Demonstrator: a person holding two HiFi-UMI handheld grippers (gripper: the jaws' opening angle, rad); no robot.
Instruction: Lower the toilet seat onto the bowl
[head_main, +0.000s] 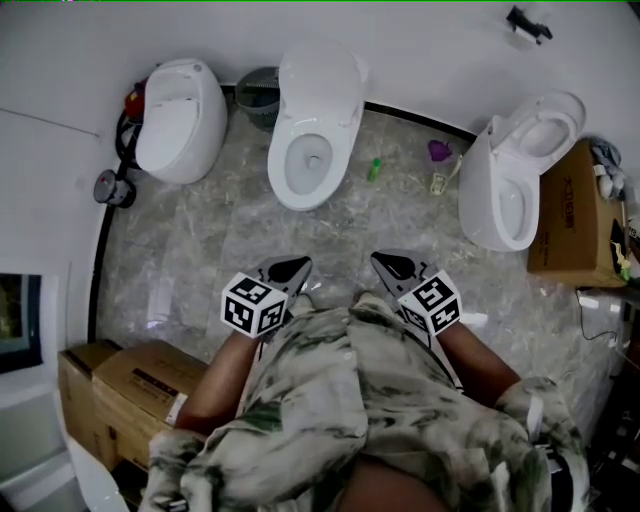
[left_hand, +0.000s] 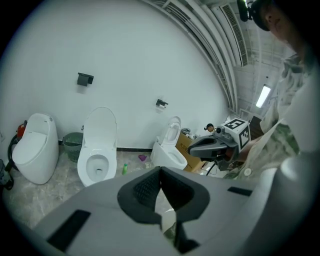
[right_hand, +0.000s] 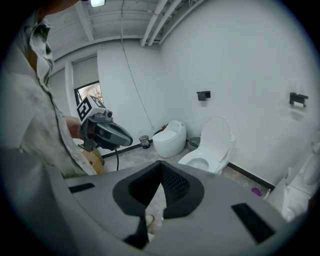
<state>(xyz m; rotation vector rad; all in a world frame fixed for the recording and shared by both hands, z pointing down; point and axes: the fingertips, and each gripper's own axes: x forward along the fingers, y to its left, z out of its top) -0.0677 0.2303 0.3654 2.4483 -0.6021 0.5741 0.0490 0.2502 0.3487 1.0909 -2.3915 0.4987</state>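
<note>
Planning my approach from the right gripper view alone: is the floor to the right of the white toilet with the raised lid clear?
Observer: No, a small green bottle sits on the grey marble floor between the raised-lid white toilet and the white toilet further right.
Operator: Is the left gripper holding anything?
Observer: No, its fingers are together with nothing between them.
Operator: What is past that further toilet?
Observer: A brown cardboard box, right beside it.

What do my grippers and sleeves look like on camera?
The left gripper and right gripper are grey tapering shells with dark ribbed fingers, each carrying a white cube of black square markers. A black cable hangs from the left. The shirt is mottled green-and-cream.
</note>
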